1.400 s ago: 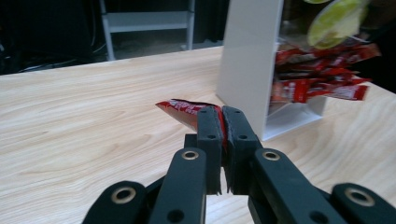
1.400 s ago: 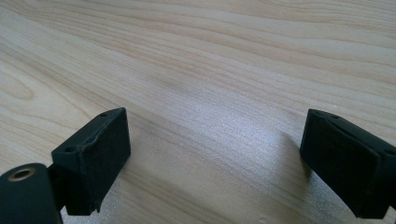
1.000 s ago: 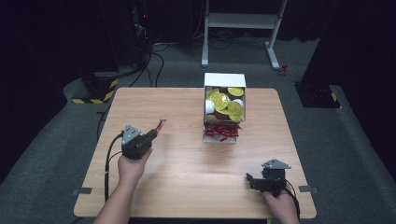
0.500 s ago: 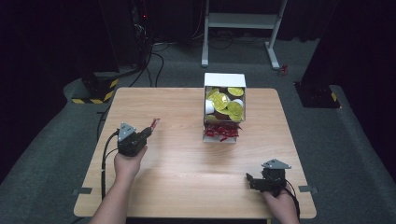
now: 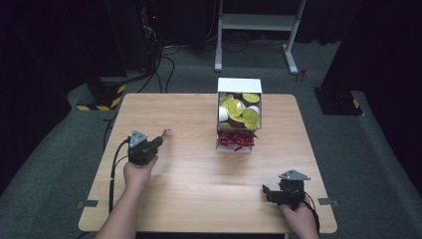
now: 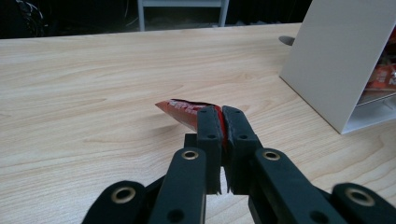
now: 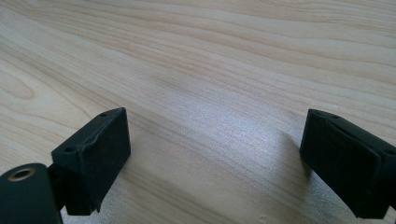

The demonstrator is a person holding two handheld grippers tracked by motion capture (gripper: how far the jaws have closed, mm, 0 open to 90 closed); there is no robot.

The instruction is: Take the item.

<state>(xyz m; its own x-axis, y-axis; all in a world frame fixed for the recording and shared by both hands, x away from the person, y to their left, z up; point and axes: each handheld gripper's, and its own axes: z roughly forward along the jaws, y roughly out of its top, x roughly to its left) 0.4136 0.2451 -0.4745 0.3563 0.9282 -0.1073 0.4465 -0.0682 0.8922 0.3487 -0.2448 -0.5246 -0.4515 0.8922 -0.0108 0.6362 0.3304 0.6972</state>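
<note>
My left gripper (image 5: 160,140) (image 6: 223,116) is shut on a small red packet (image 5: 166,132) (image 6: 184,110) and holds it low over the left part of the wooden table (image 5: 189,179). The packet sticks out past the jaw tips, its free end just above the wood. My right gripper (image 5: 267,191) (image 7: 215,163) rests near the table's front right edge, its jaws wide open over bare wood with nothing between them. A white box (image 5: 239,113) at the back centre holds yellow-lidded cups above and more red packets (image 5: 237,140) in its lower shelf.
The white box's side wall (image 6: 343,56) stands to the right in the left gripper view. A white frame stand (image 5: 259,25) and cables lie on the dark floor behind the table. A yellow-and-black striped base (image 5: 102,97) sits off the back left corner.
My left gripper has carried the red packet leftwards and towards the table's front, slightly lower. The right gripper has stayed where it was.
</note>
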